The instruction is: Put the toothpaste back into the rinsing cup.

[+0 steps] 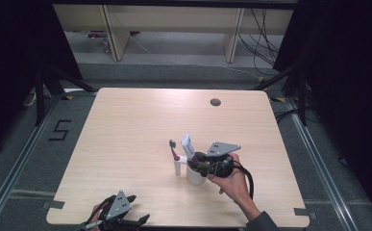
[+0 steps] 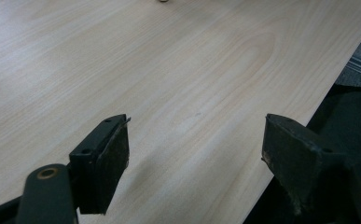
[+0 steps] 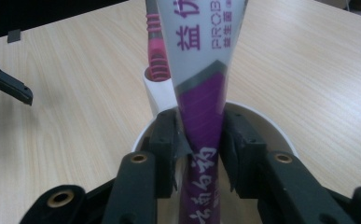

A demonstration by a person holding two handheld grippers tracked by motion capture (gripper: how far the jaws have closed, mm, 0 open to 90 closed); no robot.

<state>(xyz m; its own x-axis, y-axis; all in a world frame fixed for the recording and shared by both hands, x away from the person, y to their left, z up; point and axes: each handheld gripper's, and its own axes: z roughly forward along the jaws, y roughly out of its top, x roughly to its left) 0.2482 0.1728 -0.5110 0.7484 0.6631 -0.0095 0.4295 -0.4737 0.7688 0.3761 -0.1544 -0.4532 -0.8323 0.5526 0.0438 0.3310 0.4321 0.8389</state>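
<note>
- White cup lower centre of high view, on wooden table.
- Purple/white toothpaste tube stands in cup, centre of right gripper view; pink toothbrush in small holder just behind.
- R gripper: jaws either side of tube, pads at its surface; firm grip or loosened, can't tell.
- L gripper: jaws wide apart, nothing between, over table edge, bottom left of high view.

I see a white and purple toothpaste tube with purple lettering in a white cup; beside the cup, a pink, grey-banded toothbrush; pale woodgrain table.
</note>
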